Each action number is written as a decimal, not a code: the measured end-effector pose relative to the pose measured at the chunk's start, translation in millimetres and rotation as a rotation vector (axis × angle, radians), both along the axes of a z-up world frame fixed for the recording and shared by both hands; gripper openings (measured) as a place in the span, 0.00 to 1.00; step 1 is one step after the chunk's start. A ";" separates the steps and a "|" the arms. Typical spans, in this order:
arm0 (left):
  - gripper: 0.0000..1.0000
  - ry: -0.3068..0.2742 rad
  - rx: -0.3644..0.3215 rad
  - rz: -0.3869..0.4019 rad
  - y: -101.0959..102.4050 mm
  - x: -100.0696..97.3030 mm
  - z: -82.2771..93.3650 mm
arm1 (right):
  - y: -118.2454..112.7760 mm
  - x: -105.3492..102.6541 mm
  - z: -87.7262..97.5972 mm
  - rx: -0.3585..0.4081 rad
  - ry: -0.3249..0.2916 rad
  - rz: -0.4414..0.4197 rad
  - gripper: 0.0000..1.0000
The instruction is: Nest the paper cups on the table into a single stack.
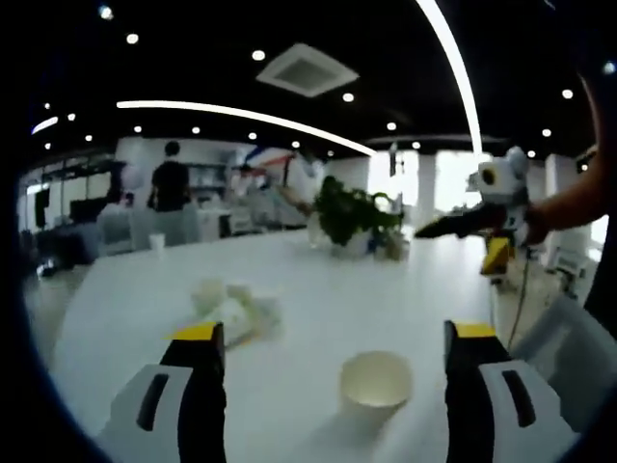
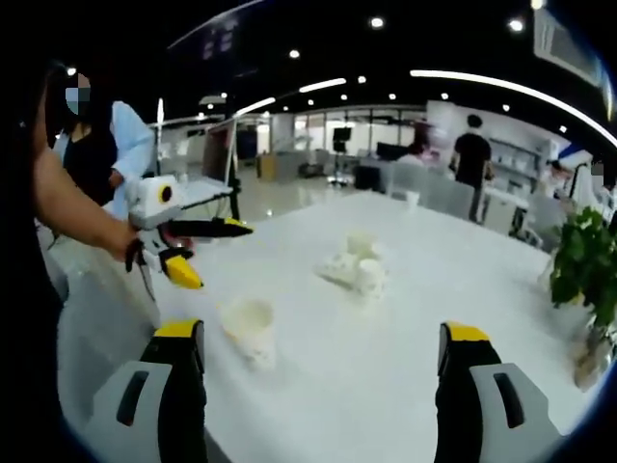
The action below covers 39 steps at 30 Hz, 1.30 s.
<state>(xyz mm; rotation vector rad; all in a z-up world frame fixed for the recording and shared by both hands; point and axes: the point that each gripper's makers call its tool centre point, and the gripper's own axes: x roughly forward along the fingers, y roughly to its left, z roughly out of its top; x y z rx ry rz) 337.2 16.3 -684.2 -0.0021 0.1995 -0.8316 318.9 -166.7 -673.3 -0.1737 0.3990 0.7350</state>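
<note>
A white paper cup stands upright on the white table, just beyond my left gripper, whose jaws are open and empty. The same cup sits ahead and left of my right gripper, also open with nothing between its jaws. Further back lies a blurred cluster of paper cups, some tipped over; the right gripper view shows this cluster at mid-table. My right gripper hovers over the table's far right, and my left gripper hovers at the left edge.
A potted plant stands at the table's back, and appears as a plant at the right edge. A lone small cup sits at the far rim. People stand beyond the table among office furniture.
</note>
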 end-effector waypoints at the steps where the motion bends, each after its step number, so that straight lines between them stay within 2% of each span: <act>1: 0.98 0.002 0.007 0.020 8.4 -0.2 -0.3 | 0.3 0.9 -0.8 0.007 -0.002 0.001 1.00; 5: 0.98 0.052 0.047 0.065 46.1 -13.0 -6.7 | -6.5 7.4 -7.5 -0.017 0.005 -0.021 1.00; 7: 0.98 0.051 0.077 0.073 61.2 -16.9 -7.5 | -13.3 12.2 -7.9 -0.017 -0.008 -0.037 1.00; 9: 0.98 0.041 0.072 0.116 76.8 -15.3 -3.9 | -21.1 16.2 -12.6 -0.027 0.000 -0.054 1.00; 11: 0.98 0.049 0.069 0.137 83.6 -14.4 -3.2 | -28.0 19.5 -14.2 -0.025 -0.006 -0.061 1.00; 13: 0.98 0.045 0.110 0.185 97.3 -12.4 -1.6 | -32.3 22.6 -15.7 -0.013 -0.001 -0.056 1.00; 14: 0.98 0.037 0.110 0.185 98.4 -11.5 0.7 | -31.7 23.9 -15.6 -0.009 -0.006 -0.041 1.00; 15: 0.98 0.012 0.104 0.193 100.2 -9.1 4.7 | -31.1 28.7 -14.7 -0.006 -0.041 -0.018 1.00; 16: 0.98 0.008 0.104 0.202 101.8 -8.9 4.4 | -33.4 30.5 -18.4 -0.007 -0.036 -0.021 1.00; 18: 0.98 0.064 0.124 0.250 109.3 -9.2 -2.4 | -35.7 28.1 -28.7 -0.011 0.029 -0.024 1.00; 20: 0.98 0.041 0.089 0.253 108.4 -4.1 3.7 | -32.6 26.1 -23.2 0.000 -0.004 -0.001 1.00; 21: 0.98 0.028 0.075 0.245 107.1 0.3 4.0 | -33.4 26.2 -28.3 -0.030 0.003 0.011 1.00; 24: 0.94 -0.004 0.139 0.160 107.5 12.2 -8.7 | -38.7 35.8 -37.0 -0.088 -0.032 0.014 1.00; 25: 0.94 0.005 0.121 0.158 109.5 15.1 -10.8 | -39.8 36.5 -40.0 -0.091 -0.024 0.007 1.00; 26: 0.95 0.031 0.122 0.157 115.1 20.3 -16.2 | -47.3 34.7 -46.6 -0.116 0.015 -0.046 1.00; 28: 0.98 0.090 0.103 0.150 118.2 21.6 -20.6 | -48.5 31.7 -43.9 -0.100 0.013 -0.089 1.00; 29: 0.98 0.095 0.100 0.138 118.6 22.9 -19.7 | -47.1 29.8 -42.6 -0.073 0.025 -0.111 1.00; 30: 0.98 0.069 0.111 0.121 118.9 24.7 -16.9 | -43.7 26.7 -42.4 -0.056 0.023 -0.112 1.00; 32: 0.98 0.046 0.121 0.112 120.6 28.8 -16.1 | -42.4 23.3 -52.3 -0.088 0.031 -0.104 1.00; 33: 0.98 0.056 0.114 0.112 122.3 30.6 -17.7 | -43.1 22.7 -55.8 -0.097 0.038 -0.108 1.00; 35: 0.98 0.074 0.129 0.128 127.2 31.5 -23.5 | -43.9 22.1 -59.0 -0.047 0.090 -0.162 1.00; 36: 0.98 0.080 0.130 0.133 128.4 30.7 -23.8 | -42.1 22.8 -57.3 -0.037 0.091 -0.158 1.00; 39: 0.98 0.052 0.116 0.132 131.7 28.7 -24.0 | -32.8 32.1 -47.0 -0.059 0.005 -0.100 1.00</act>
